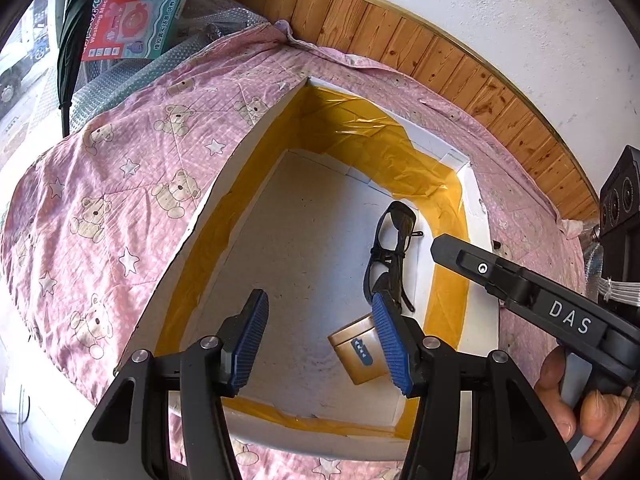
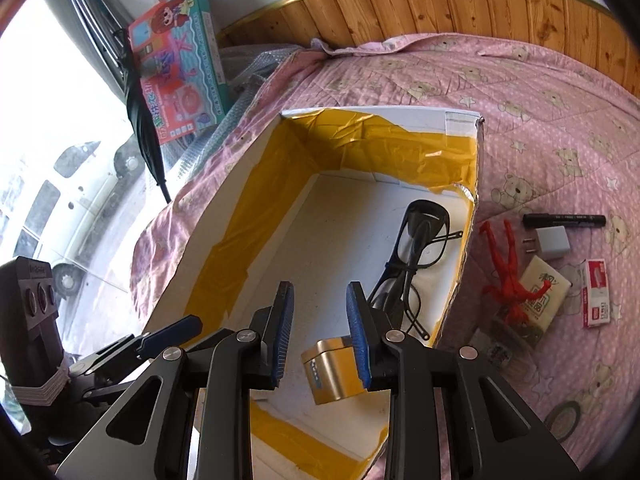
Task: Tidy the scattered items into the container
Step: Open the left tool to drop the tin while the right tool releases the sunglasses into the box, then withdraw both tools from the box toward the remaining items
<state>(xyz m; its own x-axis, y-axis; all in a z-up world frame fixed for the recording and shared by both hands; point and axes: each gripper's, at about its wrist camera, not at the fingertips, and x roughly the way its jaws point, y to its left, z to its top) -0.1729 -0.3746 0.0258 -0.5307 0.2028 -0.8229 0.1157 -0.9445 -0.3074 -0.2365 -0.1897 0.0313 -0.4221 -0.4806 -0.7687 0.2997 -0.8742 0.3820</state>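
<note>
Right of the white yellow-taped cardboard box (image 2: 460, 120), a red plastic figure (image 2: 508, 268) lies lengthwise away from us, nearest the empty, half-open right gripper (image 2: 320, 334); the left gripper (image 1: 316, 342) gapes wide, empty.

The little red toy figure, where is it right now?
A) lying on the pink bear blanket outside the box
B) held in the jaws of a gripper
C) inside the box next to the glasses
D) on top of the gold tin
A: the right wrist view shows the red toy figure lying on the pink blanket outside the box, beside the charger plug and the black marker.
</note>
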